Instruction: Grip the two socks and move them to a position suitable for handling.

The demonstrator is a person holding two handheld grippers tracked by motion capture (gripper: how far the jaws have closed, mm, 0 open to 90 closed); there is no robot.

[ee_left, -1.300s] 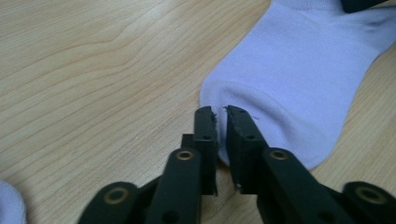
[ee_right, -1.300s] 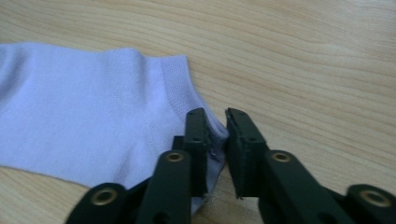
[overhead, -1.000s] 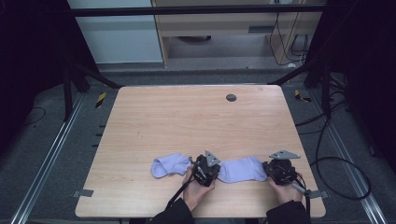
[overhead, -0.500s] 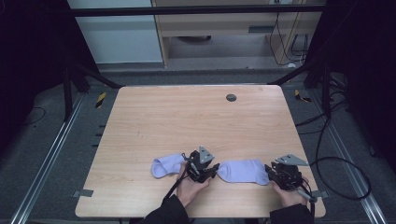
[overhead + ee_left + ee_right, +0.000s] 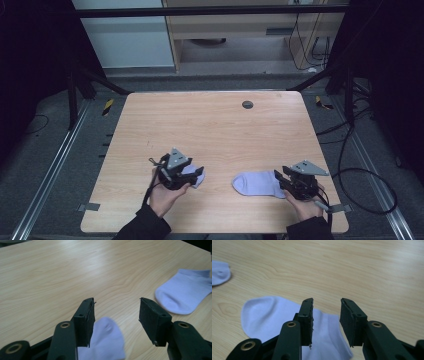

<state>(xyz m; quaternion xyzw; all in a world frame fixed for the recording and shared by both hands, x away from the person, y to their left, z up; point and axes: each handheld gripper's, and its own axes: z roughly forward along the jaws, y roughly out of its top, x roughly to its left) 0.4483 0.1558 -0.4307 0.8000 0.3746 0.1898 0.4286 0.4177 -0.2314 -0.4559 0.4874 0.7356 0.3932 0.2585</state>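
Both tools, left tool and right tool, just opened, released above 2 separate socks.

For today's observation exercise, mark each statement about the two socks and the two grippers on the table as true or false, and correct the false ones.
1. Two pale lilac socks lie on the wooden table. True: the left sock and the right sock.
2. The two socks touch each other. False: bare tabletop lies between them.
3. The left gripper is clamped on a sock. False: its jaws have just been opening and stand apart above the left sock.
4. The right gripper has its jaws apart over the right sock. True.
5. A small dark round disc sits near the table's far edge. True.
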